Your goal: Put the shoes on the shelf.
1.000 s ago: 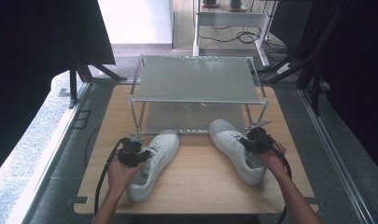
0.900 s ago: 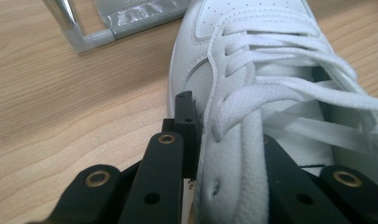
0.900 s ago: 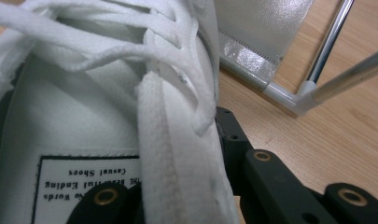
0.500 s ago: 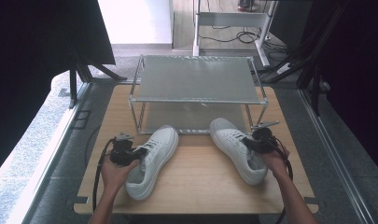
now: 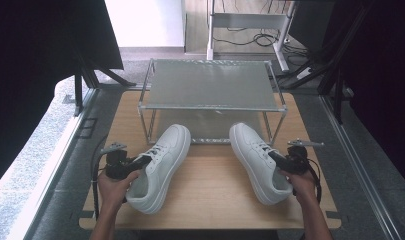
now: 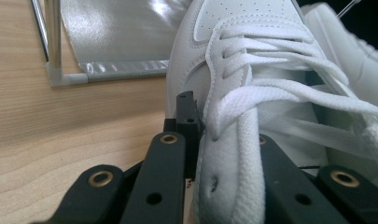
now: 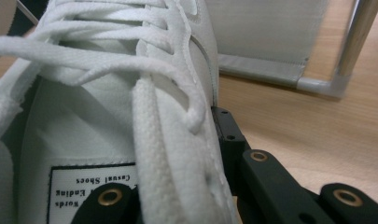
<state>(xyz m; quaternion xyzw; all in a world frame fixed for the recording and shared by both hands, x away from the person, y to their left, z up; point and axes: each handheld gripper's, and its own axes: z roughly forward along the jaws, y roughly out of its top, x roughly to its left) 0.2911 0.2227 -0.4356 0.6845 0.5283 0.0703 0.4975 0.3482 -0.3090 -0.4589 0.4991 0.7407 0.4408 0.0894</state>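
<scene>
We hold a pair of tongs in each hand, and each pair grips one white shoe by the side wall of its opening. Our left tongs (image 5: 140, 161) are clamped on the left shoe (image 5: 160, 165): in the left gripper view one jaw sits outside the upper by the lace eyelets and the other inside the opening, with the wall pinched between them. That shoe (image 6: 242, 93) lies on the wooden table (image 5: 215, 190) with its toe pointing toward the rack (image 5: 210, 85), angled a little to the right, its toe near the rack's front leg.

Our right tongs (image 5: 281, 161) are closed the same way on the right shoe (image 5: 255, 160). In the right gripper view the shoe (image 7: 107, 116) has its wall squeezed between the jaws, one jaw outside on the table side and the other in the opening, just above the printed label (image 7: 88, 189) on the insole. This shoe's toe also points toward the rack, angled to the left, so the two toes lean toward each other while the heels stand well apart.

The rack is a metal-framed shelf with a grey top, standing at the far half of the table; its lower grey sheet (image 6: 121, 37) shows just behind the left shoe. Both shoes rest in front of it, on the table.
</scene>
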